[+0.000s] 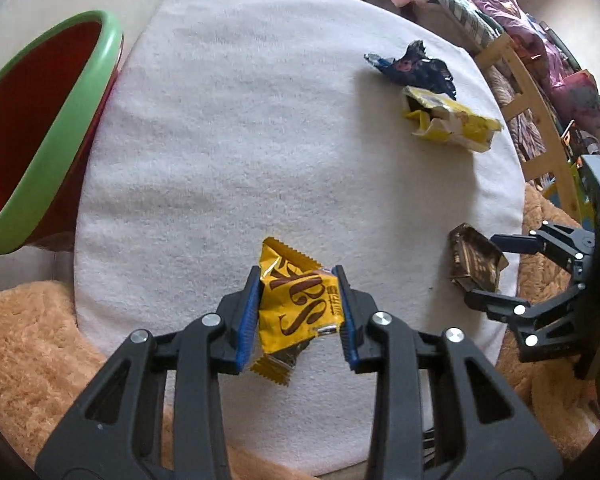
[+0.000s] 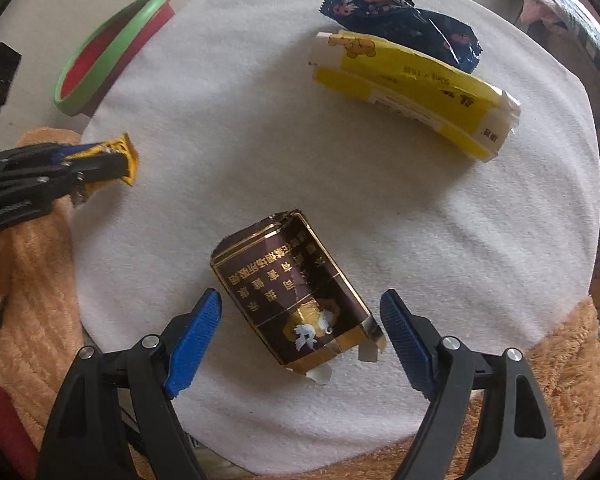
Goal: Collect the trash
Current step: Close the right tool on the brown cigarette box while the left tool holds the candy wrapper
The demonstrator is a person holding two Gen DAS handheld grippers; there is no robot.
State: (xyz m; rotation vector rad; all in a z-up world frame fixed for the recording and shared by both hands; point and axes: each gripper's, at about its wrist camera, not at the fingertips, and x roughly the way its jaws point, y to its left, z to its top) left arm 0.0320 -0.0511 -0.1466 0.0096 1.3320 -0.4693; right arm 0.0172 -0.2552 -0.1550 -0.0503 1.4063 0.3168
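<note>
Tongs on our left (image 1: 300, 312) pinch the light, crinkly yellow foil snack wrapper (image 1: 298, 304) above the white-towelled table (image 1: 220, 120), while our right tongs (image 2: 300, 336) gape around the crushable brown-and-gold cardboard packet (image 2: 296, 292), best squeezed across its long sides.

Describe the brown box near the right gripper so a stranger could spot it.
On the white towel, look at the edge nearest the right gripper. The crushed brown box lies between its open jaws, dark with gold lettering, unlike the yellow carton and navy wrapper farther away.

yellow wrapper (image 1: 300, 304) (brown lettering), green-rimmed red bin (image 1: 40, 132)
</note>
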